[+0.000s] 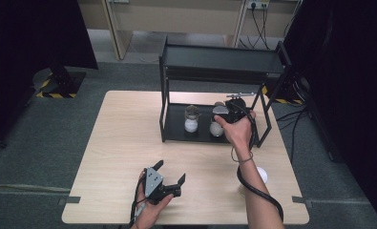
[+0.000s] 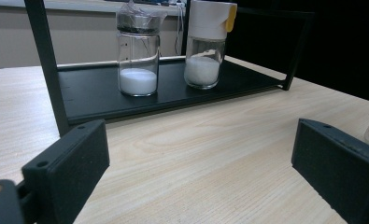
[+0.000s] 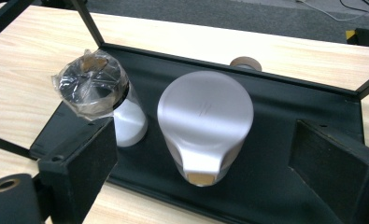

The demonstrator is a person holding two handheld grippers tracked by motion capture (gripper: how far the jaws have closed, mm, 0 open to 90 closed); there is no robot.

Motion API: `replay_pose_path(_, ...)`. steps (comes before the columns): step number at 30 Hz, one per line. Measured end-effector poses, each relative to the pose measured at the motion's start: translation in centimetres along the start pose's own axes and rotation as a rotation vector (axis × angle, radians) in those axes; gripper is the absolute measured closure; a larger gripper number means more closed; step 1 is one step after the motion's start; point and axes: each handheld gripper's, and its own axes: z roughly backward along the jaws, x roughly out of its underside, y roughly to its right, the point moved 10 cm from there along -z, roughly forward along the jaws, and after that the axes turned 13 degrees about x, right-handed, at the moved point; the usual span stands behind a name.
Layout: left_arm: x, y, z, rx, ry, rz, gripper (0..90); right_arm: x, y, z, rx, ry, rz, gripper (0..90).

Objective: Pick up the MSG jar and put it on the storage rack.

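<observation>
The white-capped glass jar (image 3: 204, 126) stands on the black rack's lower shelf (image 3: 275, 186), just beside the film-covered jar (image 3: 95, 93). It is likely smooth, breakable and light, so grip its cap sides. The right claw (image 3: 205, 172) hovers spread above it; the left claw (image 1: 168, 176) rests spread on the counter (image 1: 124, 143).

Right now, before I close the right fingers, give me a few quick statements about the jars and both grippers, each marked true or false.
1. The white-capped jar stands on the rack's lower shelf. True.
2. The right gripper is shut on the white-capped jar. False: it is open, above the jar, its fingers apart on either side.
3. The foil-covered jar holds white powder. True.
4. The left gripper is holding the foil-covered jar. False: it is open over the bare table, away from the rack.
5. Both jars lie tipped over. False: both stand upright, side by side.
</observation>
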Motion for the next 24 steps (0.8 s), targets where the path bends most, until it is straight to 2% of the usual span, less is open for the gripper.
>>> replay_pose_path(24,0.0,0.0,0.0,-0.003,0.001,-0.003,3.5,1.6,1.0,3.0,-0.03,0.049,-0.002,6.2)
